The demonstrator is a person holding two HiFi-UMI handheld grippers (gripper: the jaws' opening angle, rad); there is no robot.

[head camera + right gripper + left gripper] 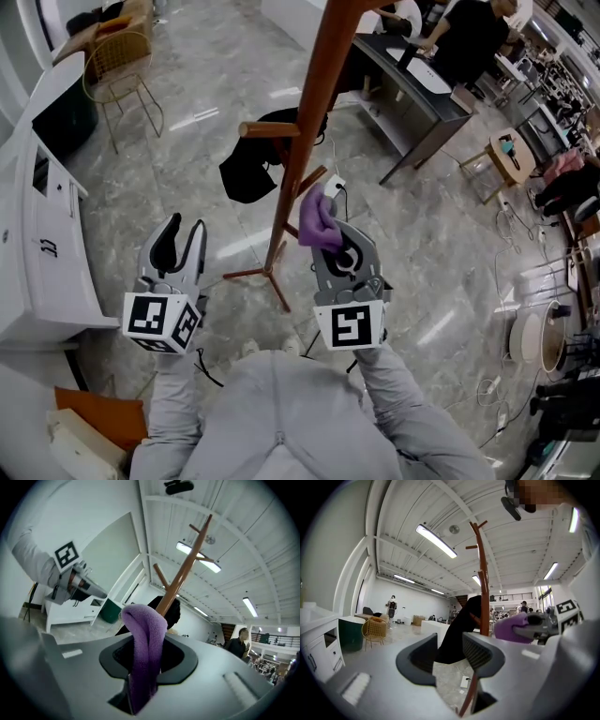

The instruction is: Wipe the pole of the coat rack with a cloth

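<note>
seen from above, the right gripper (328, 242) has its jaws closed on a folded purple cloth (319, 223), which sticks out past the tips just beside the lower part of the brown coat rack pole (315, 101); whether cloth and pole touch is unclear. the left gripper (186, 231) hovers to the pole's left, jaws apart and empty. a black garment (249, 167) hangs on the rack
</note>
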